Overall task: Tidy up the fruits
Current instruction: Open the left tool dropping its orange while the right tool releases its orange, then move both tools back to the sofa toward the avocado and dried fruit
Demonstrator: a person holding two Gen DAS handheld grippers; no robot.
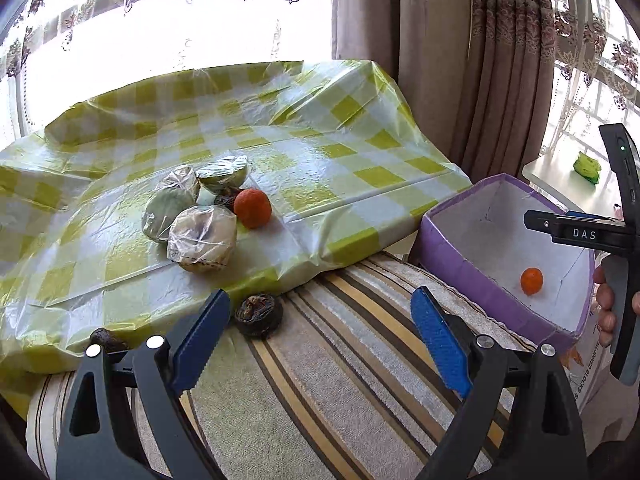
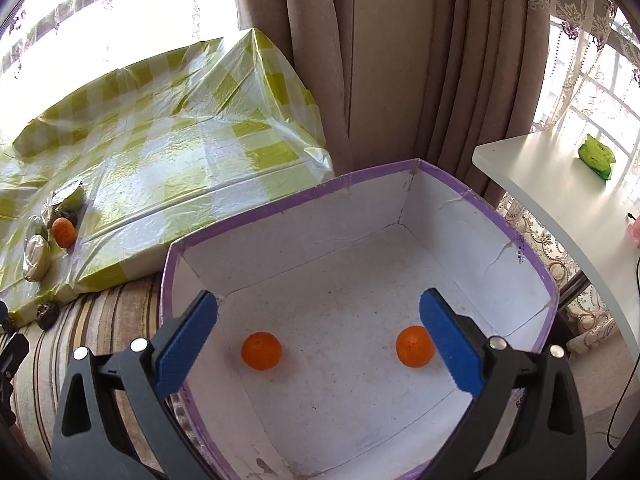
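A purple box (image 2: 400, 176) with a white inside holds two oranges, one on the left (image 2: 261, 351) and one on the right (image 2: 414, 346). My right gripper (image 2: 318, 344) is open and empty above the box. In the left wrist view the box (image 1: 452, 264) is at the right with one orange (image 1: 531, 281) showing. A third orange (image 1: 252, 207) lies on the green checked cloth (image 1: 320, 148) beside several plastic-wrapped fruits (image 1: 202, 238). My left gripper (image 1: 320, 344) is open and empty over the striped cushion, near a dark round fruit (image 1: 259, 314).
Another dark fruit (image 1: 107, 339) sits at the cloth's edge by the left finger. The striped cushion (image 1: 360, 380) lies under the box. A white table (image 2: 560, 192) with a green object (image 2: 595, 156) stands at the right. Curtains (image 2: 380, 60) hang behind.
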